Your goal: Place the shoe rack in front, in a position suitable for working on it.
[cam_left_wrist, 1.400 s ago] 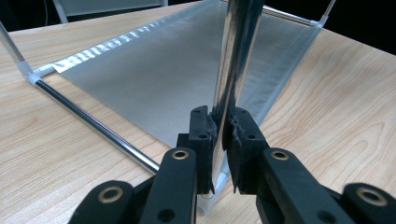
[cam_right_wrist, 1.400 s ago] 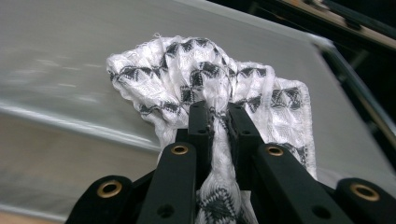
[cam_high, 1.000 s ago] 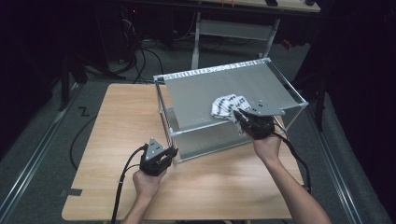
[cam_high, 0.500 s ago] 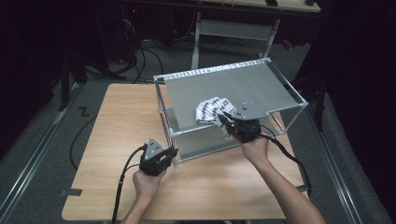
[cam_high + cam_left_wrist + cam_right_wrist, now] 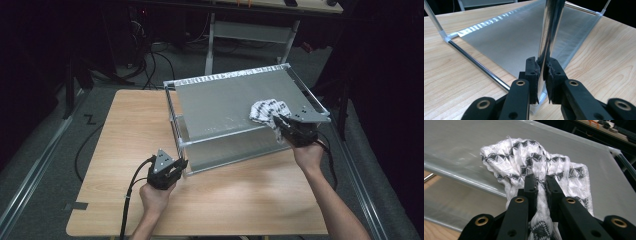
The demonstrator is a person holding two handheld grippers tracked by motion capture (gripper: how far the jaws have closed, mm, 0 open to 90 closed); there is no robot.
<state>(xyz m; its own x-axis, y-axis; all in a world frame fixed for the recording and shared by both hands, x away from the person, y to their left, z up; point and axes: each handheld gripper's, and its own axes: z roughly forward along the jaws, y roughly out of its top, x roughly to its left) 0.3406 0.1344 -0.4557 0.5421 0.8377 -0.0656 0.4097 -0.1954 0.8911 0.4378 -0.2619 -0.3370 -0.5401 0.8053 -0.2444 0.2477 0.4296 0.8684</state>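
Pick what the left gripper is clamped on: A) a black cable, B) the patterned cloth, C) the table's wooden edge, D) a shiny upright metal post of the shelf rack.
D: the left gripper has its jaws shut on the shiny upright metal post at the grey metal shelf rack's corner.

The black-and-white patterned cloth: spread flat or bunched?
Bunched: the black-and-white patterned cloth gathers into folds between the right gripper jaws.

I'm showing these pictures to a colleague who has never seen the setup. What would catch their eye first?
Probably the black-and-white patterned cloth, bunched on the top of the grey metal shelf rack and pinched in the right gripper. Next, the left gripper clamped on the rack's shiny front corner post, on the wooden table.
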